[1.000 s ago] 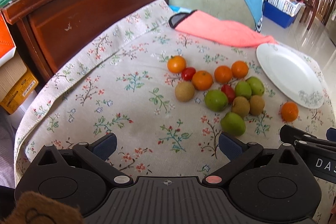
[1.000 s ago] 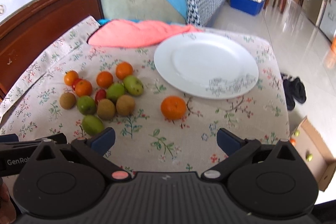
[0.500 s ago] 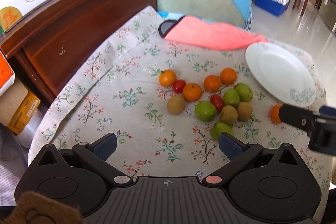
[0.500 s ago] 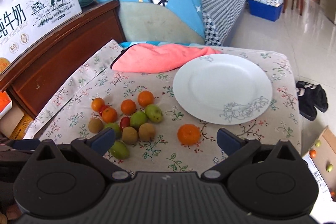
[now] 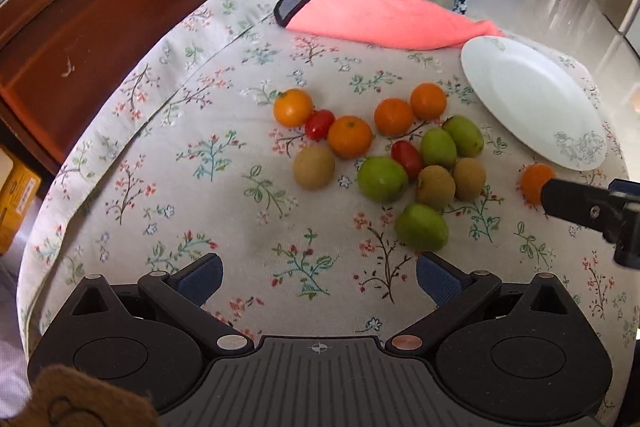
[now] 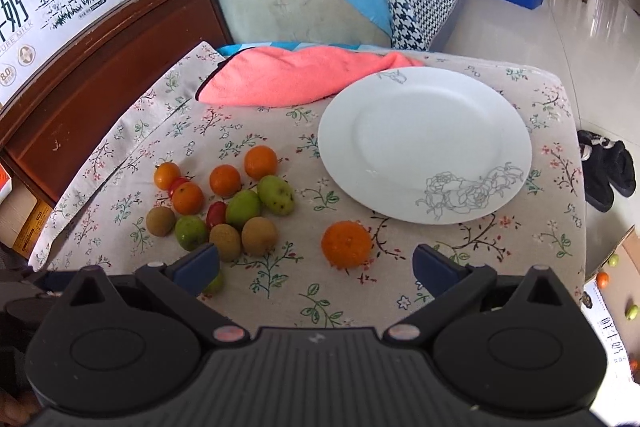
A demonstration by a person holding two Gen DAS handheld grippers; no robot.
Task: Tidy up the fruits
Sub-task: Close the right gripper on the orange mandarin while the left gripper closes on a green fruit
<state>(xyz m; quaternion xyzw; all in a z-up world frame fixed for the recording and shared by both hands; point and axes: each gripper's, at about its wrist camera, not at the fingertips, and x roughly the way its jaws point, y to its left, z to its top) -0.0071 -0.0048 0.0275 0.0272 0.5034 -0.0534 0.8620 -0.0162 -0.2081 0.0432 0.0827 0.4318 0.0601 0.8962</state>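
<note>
Both tools spread wide, holding nothing: left tool (image 5: 319, 277) & right tool (image 6: 316, 261) hover over the near edge of the floral-cloth tabletop (image 5: 224, 163). Lone orange (image 6: 346, 244) lies just ahead of the right tool. Fruit cluster (image 6: 236, 203) sits mid-tabletop, left of the white plate (image 6: 424, 143). Pink towel (image 6: 296, 75) at far edge.

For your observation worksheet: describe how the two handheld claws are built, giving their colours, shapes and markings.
Both the left claw and the right claw have black plastic bodies with a ribbed centre plate, two round discs, angled black link arms and blue finger pads. A small crosshair mark sits at the centre.
</note>
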